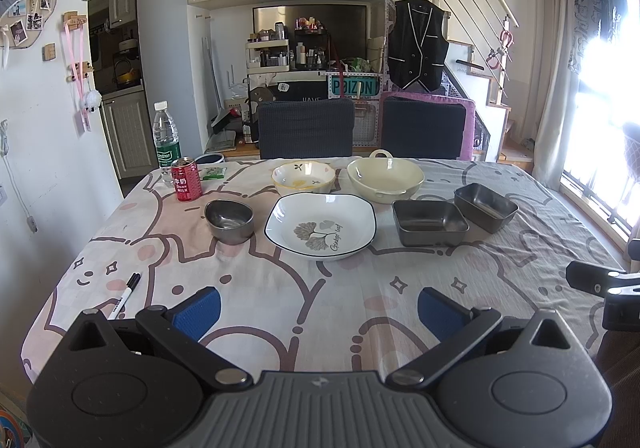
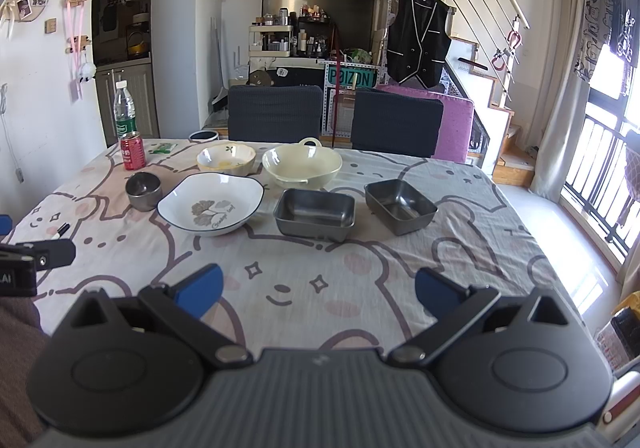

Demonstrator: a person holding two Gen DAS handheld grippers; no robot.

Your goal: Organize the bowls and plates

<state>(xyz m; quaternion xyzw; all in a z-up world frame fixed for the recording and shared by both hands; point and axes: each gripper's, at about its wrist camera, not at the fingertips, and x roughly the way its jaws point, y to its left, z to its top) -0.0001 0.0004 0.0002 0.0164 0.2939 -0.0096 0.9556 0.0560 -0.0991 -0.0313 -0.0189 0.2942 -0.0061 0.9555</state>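
1. Left wrist view: blue-padded fingers [image 1: 198, 311] of the left claw [image 1: 318, 312] are standing wide apart at the bottom of the frame, gripping nothing and hovering over the near edge of the surface [image 1: 280, 296], which is wearing a cartoon-print cloth.
2. Lying at lower left, just beside the left finger, is a black-and-white pen [image 1: 125, 295].
3. Sitting in the middle of the frame is a white plate with a leaf print [image 1: 320, 225]; a round metal bowl [image 1: 229, 221] is resting near its left side, and two rectangular metal dishes [image 1: 429, 222] [image 1: 485, 206] are sitting to its right, close together.
4. Behind the plate, a flower-edged bowl [image 1: 303, 177] and a cream handled bowl [image 1: 385, 176] are standing side by side.
5. A red can [image 1: 186, 179] and a water bottle [image 1: 165, 139] are standing at the upper left of the surface.
6. Part of the right claw [image 1: 600, 284] is poking in at the right edge.
7. Right wrist view: the right claw [image 2: 318, 294] is likewise gaping open at the bottom of the frame, holding nothing, above the near part of the surface [image 2: 360, 268].
8. The leaf plate [image 2: 211, 203] is lying left of centre, with the round metal bowl [image 2: 143, 190] just left of it and the two metal dishes [image 2: 314, 214] [image 2: 401, 206] to the right of centre.
9. The flower-edged bowl [image 2: 226, 159] and cream bowl [image 2: 302, 165] are sitting behind them.
10. The can [image 2: 132, 150] and bottle [image 2: 125, 110] are standing at upper left.
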